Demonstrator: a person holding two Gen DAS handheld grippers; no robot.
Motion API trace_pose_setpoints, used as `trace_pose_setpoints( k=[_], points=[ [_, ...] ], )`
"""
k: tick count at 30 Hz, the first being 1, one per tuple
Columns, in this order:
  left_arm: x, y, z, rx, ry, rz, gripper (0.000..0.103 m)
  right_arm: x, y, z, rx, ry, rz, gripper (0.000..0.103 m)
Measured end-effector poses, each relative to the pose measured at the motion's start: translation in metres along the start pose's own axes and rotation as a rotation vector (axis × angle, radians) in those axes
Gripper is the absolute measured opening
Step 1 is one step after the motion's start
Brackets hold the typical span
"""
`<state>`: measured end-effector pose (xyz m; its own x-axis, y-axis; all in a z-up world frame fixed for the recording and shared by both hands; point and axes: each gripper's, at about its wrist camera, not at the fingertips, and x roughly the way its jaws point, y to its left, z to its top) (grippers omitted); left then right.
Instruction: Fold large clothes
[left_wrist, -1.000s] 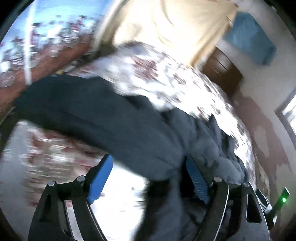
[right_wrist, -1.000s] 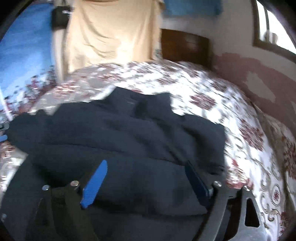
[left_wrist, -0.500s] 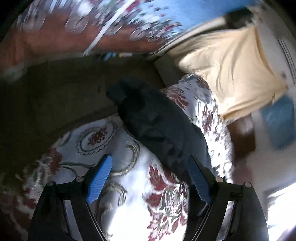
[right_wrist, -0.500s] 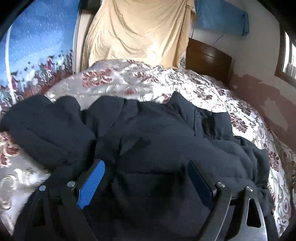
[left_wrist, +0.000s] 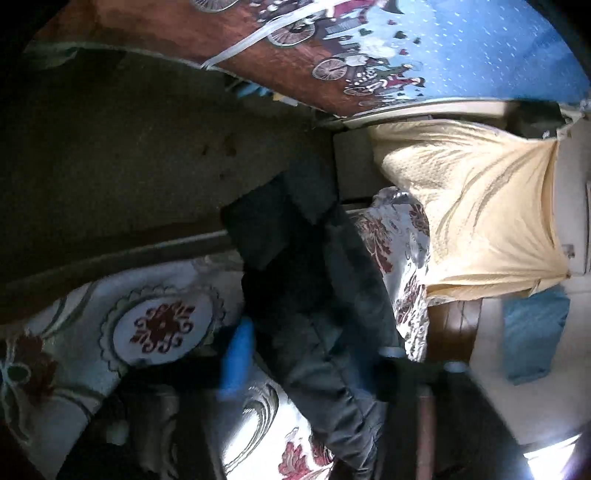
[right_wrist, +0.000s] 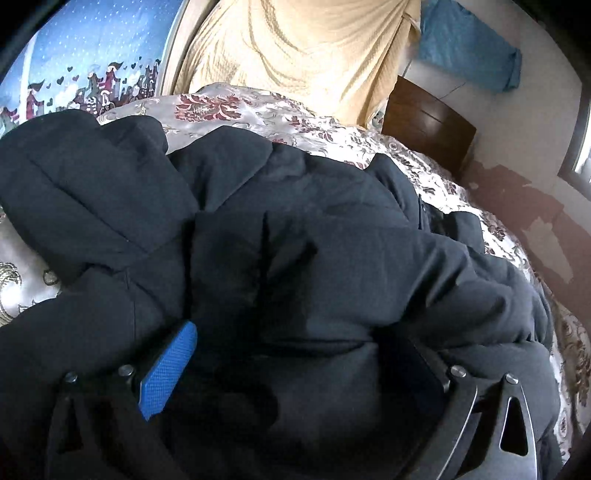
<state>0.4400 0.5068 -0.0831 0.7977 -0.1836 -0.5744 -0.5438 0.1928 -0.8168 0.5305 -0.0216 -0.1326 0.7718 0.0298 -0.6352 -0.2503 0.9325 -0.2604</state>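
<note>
A dark padded jacket (right_wrist: 295, 240) is spread over a bed covered with a flowered bedspread (right_wrist: 236, 110). In the left wrist view, which is rolled to one side, a long dark part of the jacket (left_wrist: 332, 295), probably a sleeve, is seen running along the edge of the bed, with the dark floor (left_wrist: 129, 166) beyond it. The left gripper (left_wrist: 306, 354) is blurred; its jaws are closing, and the dark fabric lies between the blue pad (left_wrist: 238, 358) and the opposite finger. Whether the fabric is already pinched cannot be told from the blur.

Further right, in the right wrist view, the jacket's body is seen filling the lower frame, its hood-like bulge at the left. The right gripper (right_wrist: 299, 369) is lowered onto the cloth with its jaws opening to their widest; nothing is gripped, though fabric bulges between them. A yellow cloth (right_wrist: 295, 48) is hung behind the bed, and a wooden headboard (right_wrist: 428, 122) stands at the right.
</note>
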Motion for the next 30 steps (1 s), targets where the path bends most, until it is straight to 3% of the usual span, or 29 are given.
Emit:
trace_pose_setpoints(
  k=[1,3,5,8,12,15,20,24,30],
  points=[
    [-0.005,-0.006,0.000,0.040,-0.020,0.006,0.011,0.001,0.001,-0.001,0.000,-0.002,0.000,0.103],
    [-0.014,-0.022,-0.007,0.116,-0.067,0.008,0.004,0.004,0.002,-0.003,0.004,-0.010,0.005,0.103],
    [-0.026,-0.041,-0.017,0.194,-0.126,0.011,0.003,0.007,0.000,-0.004,0.013,-0.003,0.020,0.103],
    [-0.055,-0.077,-0.034,0.279,-0.191,-0.042,0.003,0.004,-0.006,-0.003,0.035,-0.005,0.056,0.103],
    [-0.090,-0.132,-0.068,0.435,-0.221,-0.131,0.003,-0.023,-0.039,0.002,0.176,-0.060,0.236,0.103],
    [-0.107,-0.172,-0.102,0.562,-0.237,-0.184,0.003,-0.049,-0.071,0.005,0.291,-0.070,0.302,0.103],
    [-0.129,-0.247,-0.182,0.815,-0.232,-0.276,0.003,-0.086,-0.121,0.006,0.393,-0.078,0.358,0.103],
    [-0.134,-0.294,-0.269,1.033,-0.194,-0.335,0.003,-0.109,-0.160,-0.001,0.457,-0.078,0.403,0.103],
    [-0.105,-0.326,-0.381,1.199,-0.063,-0.388,0.003,-0.134,-0.231,-0.022,0.572,-0.095,0.414,0.103]
  ],
)
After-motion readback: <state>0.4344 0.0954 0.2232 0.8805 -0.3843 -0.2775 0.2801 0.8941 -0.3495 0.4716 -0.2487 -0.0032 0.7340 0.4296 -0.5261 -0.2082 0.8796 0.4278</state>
